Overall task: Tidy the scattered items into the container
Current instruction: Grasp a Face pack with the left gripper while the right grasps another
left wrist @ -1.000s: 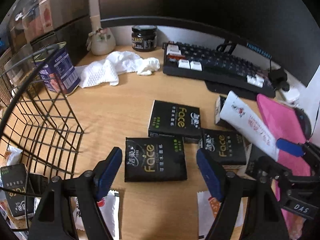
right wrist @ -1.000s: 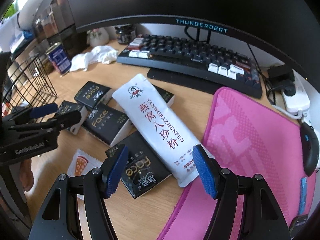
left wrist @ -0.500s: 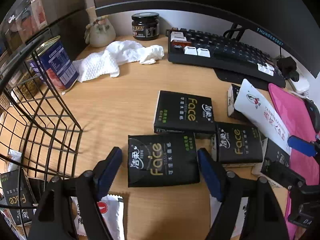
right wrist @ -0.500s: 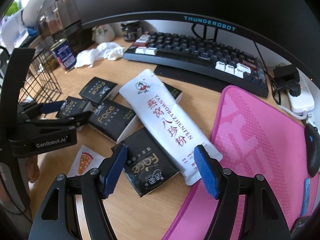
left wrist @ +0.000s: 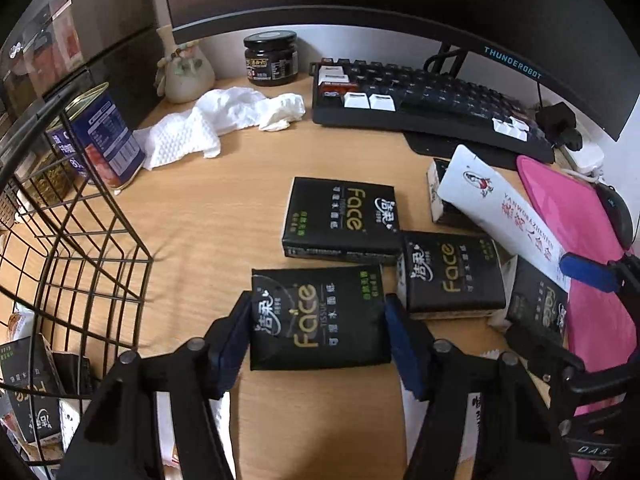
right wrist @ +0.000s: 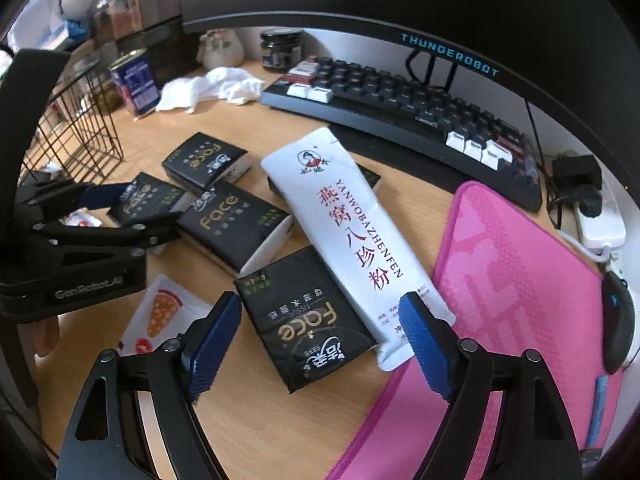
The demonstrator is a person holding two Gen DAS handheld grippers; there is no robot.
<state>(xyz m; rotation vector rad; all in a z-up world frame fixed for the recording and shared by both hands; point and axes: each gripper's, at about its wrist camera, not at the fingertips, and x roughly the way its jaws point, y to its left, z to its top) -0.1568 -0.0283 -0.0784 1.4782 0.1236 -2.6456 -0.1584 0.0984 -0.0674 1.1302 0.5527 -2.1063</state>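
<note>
A black tissue pack (left wrist: 318, 318) lies flat on the desk (left wrist: 208, 216) between the pads of the left gripper (left wrist: 316, 336), whose jaws have just been closing and now pinch its two short sides. The wire basket (left wrist: 80, 240) stands to that gripper's left, more packs ahead and to its right. The right gripper (right wrist: 320, 340) has just been widening; its jaws stand spread over another pack (right wrist: 308, 318) and the white sachet (right wrist: 352, 240), pads touching neither.

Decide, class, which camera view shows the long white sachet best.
The right wrist view: there the long white sachet lies fully visible, its lettering legible, resting across black tissue packs. The left wrist view catches it only near the frame's edge, its far end hidden behind the right gripper.
</note>
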